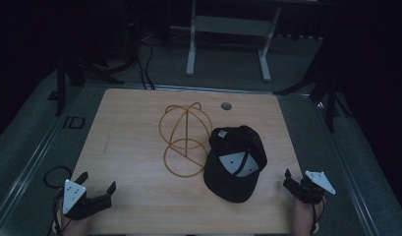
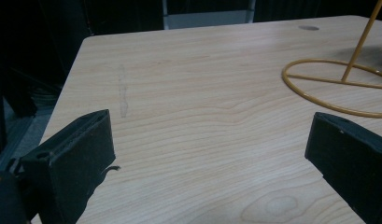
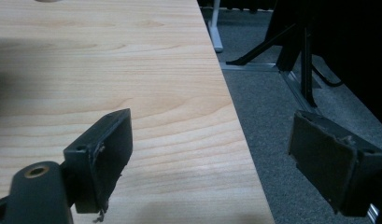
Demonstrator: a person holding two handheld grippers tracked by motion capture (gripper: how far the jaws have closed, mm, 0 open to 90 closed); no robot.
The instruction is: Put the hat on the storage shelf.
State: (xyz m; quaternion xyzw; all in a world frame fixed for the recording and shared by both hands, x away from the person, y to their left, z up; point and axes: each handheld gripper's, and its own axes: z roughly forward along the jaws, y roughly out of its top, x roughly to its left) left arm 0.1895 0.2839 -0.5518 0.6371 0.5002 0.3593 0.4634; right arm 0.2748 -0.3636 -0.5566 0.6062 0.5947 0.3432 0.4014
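Left gripper (image 1: 97, 190): released, worktop (image 1: 134, 147) corner | right gripper (image 1: 293, 179): released, worktop edge | cap (image 1: 235, 162) touching wire stand (image 1: 185, 140)

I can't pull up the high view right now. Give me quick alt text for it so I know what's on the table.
A black baseball cap lies upside down on a wooden table, touching a yellow wire hat stand on its left. The left gripper and right gripper, both open and holding nothing, sit at the table's near corners.
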